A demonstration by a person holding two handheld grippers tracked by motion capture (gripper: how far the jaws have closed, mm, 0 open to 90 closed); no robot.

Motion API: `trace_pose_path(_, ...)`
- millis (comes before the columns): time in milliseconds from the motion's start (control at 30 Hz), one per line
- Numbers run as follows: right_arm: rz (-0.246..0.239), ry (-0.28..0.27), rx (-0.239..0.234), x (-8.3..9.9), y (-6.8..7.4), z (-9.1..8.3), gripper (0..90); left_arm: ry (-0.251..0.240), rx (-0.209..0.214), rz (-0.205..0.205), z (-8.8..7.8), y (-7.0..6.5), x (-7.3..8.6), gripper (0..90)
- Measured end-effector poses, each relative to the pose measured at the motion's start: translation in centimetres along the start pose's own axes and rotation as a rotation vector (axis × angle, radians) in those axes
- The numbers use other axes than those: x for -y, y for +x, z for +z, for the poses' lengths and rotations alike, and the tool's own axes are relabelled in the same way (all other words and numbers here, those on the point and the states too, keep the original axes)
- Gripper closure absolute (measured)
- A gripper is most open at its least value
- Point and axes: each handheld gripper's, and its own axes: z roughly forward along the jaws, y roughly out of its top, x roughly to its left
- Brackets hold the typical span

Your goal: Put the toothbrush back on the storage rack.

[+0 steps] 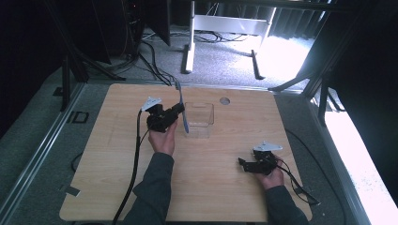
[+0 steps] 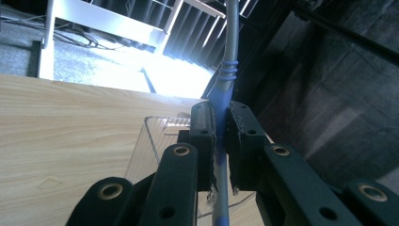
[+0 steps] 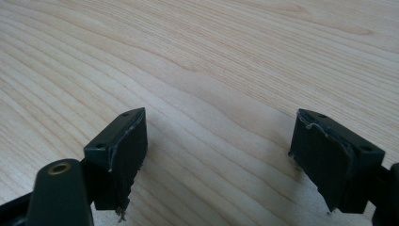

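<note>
Grey carpet and dark curtains ring your workspace, with a white-framed stand (image 1: 225, 23) out on the floor beyond, and right in the middle sits your light wooden table (image 1: 141, 187). Your left gripper (image 1: 179, 109) is up near the table's far half, and its jaws are clamped tight on a blue-and-grey utensil handle (image 2: 221, 99). From the left gripper view that handle runs straight up between the two black pads, blue where it's pinched, with ribbed rings above, then grey toward the top. From the high view the utensil (image 1: 183, 112) stands nearly upright, its lower end just at the left wall of a clear plastic container (image 1: 199, 119); whether it touches the wall, I can't tell. That container sits on the table just right of your left hand (image 1: 163, 138), with a round grommet hole (image 1: 225, 101) in the tabletop beyond it.

Over on the near right side, your right gripper (image 1: 241, 162) rests low by the table, well apart from the container. Its jaws are spread wide, nothing between them but bare wood grain. A black cable (image 1: 136, 159) trails from your left gripper back toward you.
</note>
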Motion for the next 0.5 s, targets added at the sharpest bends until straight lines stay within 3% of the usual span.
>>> trace_pose_path(500,0.0,0.0,0.0,0.0,0.0,0.0,18.8,-0.026,-0.013,0.022,0.66,-0.33,-0.19,81.6)
